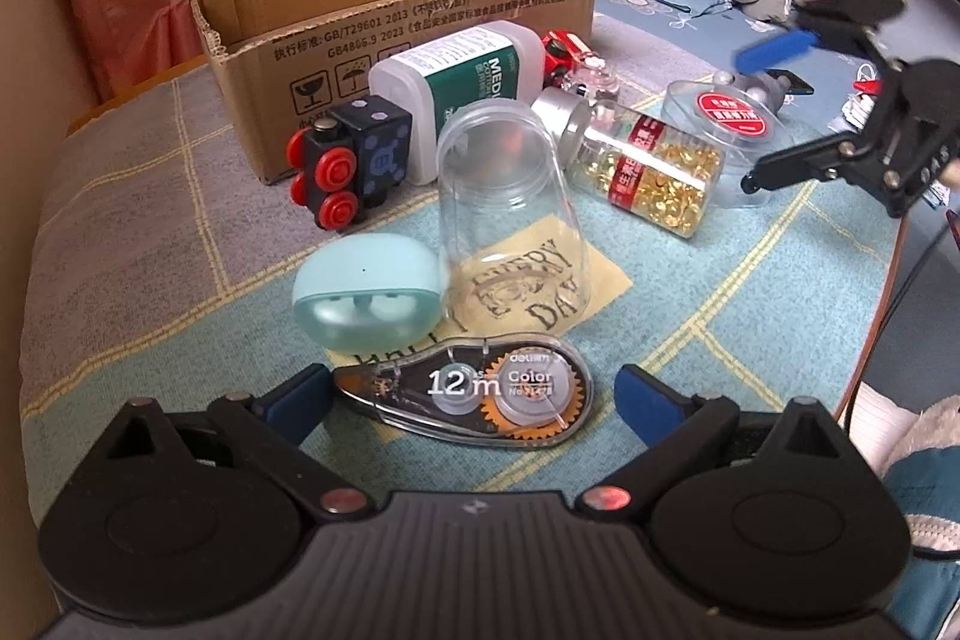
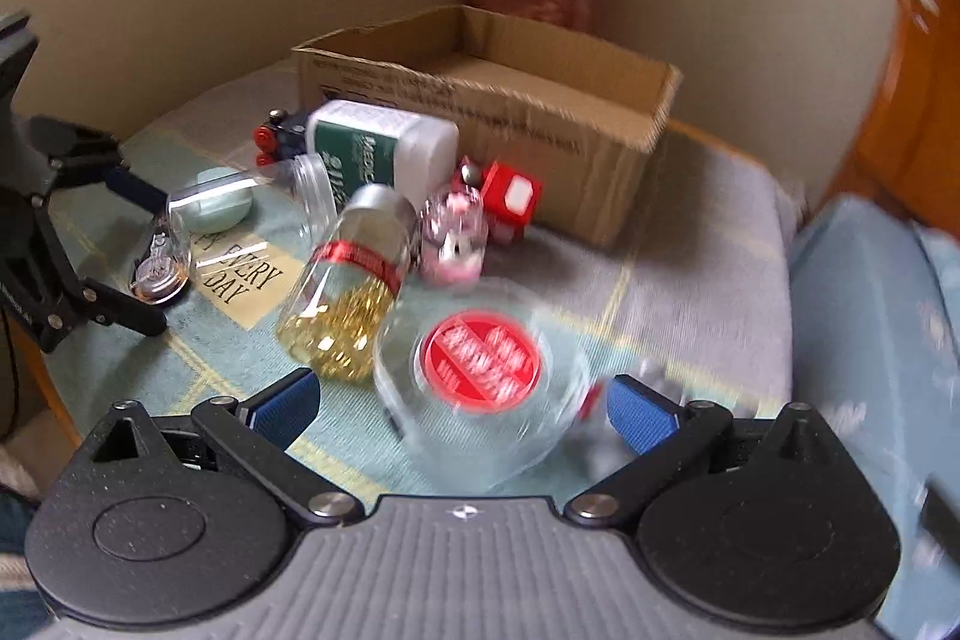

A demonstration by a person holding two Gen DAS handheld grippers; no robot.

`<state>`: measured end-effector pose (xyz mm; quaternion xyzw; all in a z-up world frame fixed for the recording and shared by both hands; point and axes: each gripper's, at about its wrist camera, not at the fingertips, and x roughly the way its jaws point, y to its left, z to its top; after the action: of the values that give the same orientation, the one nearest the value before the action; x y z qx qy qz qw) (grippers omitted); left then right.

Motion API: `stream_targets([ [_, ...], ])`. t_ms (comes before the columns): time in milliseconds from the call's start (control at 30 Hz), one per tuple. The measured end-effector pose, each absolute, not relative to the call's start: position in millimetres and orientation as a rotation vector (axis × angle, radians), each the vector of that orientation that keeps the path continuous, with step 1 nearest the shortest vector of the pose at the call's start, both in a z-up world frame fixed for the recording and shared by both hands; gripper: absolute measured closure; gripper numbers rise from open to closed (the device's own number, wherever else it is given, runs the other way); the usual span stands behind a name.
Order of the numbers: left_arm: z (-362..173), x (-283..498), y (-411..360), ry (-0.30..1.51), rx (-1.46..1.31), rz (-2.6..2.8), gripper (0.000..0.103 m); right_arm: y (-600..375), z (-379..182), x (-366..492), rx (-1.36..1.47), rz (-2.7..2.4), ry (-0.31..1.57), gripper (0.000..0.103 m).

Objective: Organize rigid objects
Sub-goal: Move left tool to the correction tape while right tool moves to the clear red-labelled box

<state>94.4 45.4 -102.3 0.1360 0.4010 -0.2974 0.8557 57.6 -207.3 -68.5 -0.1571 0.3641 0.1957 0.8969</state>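
A clear correction tape dispenser (image 1: 468, 394) lies on the cloth between the blue pads of my left gripper (image 1: 474, 400). The jaws stand wide and open, and neither pad touches it. In the right wrist view, the left gripper (image 2: 144, 256) straddles the same tape dispenser (image 2: 159, 274). My right gripper (image 2: 465, 409) is open around a clear round box with a red label (image 2: 480, 358). That view is blurred, and a gap shows at the left pad. From the left wrist view, the right gripper (image 1: 762, 112) frames the round box (image 1: 729, 118).
An open cardboard box (image 1: 420, 10) stands at the back. In front of it lie a white green-labelled bottle (image 1: 462, 82), a black toy train (image 1: 348, 160), an empty clear jar (image 1: 510, 208), a mint earbud case (image 1: 369, 298) and a jar of gold capsules (image 1: 648, 166). The table edge (image 1: 888, 280) curves at the right.
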Motion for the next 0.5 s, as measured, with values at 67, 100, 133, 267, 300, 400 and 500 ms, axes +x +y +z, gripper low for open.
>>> stream_targets([
  [67,-102.1,94.9,45.4,0.845,0.286,-0.624,0.004,-205.5,-69.3,71.1,-0.371,0.468,0.754,0.000],
  [100,-101.9,95.0,45.8,0.845,0.285,-0.624,0.004,-205.3,-70.8,77.7,-0.381,0.489,0.768,0.000],
  [133,-101.8,95.2,45.9,0.845,0.284,-0.623,0.005,-205.0,-71.9,84.7,-0.383,0.508,0.787,0.000],
  [267,-100.4,94.7,49.5,0.841,0.279,-0.624,0.011,-206.3,-78.4,95.5,-0.360,0.569,0.844,0.000],
  [300,-100.3,94.7,50.3,0.842,0.277,-0.620,0.011,-206.0,-80.6,93.2,-0.357,0.570,0.856,0.000],
  [400,-100.2,94.7,50.2,0.841,0.275,-0.612,0.011,-201.8,-84.0,82.1,-0.369,0.563,0.873,0.000],
  [500,-100.7,95.9,48.7,0.837,0.272,-0.608,0.011,-197.5,-83.2,71.8,-0.377,0.585,0.883,0.000],
])
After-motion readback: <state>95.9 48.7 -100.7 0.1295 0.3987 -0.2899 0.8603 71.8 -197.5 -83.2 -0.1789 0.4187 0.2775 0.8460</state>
